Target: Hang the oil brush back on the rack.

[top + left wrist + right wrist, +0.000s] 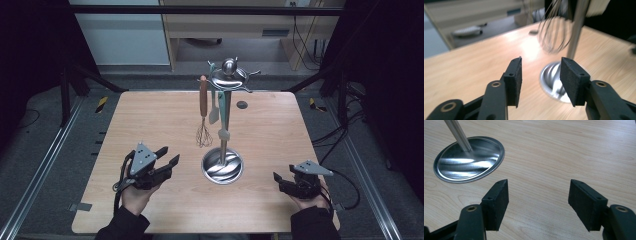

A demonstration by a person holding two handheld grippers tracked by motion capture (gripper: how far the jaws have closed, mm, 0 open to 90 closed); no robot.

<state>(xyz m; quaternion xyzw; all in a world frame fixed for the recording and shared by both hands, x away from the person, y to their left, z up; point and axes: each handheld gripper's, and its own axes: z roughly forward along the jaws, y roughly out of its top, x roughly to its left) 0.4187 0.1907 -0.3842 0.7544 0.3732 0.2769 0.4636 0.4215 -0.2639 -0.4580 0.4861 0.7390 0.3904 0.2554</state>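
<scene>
Both sets of jaws are spread apart with nothing between them; the left gripper sits around 8 o'clock on the table, held up a bit off the wood and aimed toward the middle; in the left gripper view its jaws frame the shiny round base of the utensil stand, with the pole going up at about 1 o'clock and the wire end of a whisk hanging blurry just left of it; the right gripper is down at 4 o'clock, low near the table edge, jaws pointing left toward the stand; in the right gripper view there's bare wood grain between the jaws and the base at 10 o'clock.

Moving outward, the utensil stand stands upright pretty much dead centre; its hook ring at the top carries the whisk with a brown handle on the left side, plus a pale spatula and another light-coloured utensil close to the pole, can't tell what that one is; there's a small dark round thing on the table at roughly 1 o'clock from the base; a hand and dark sleeve hold each gripper from the near edge.
</scene>
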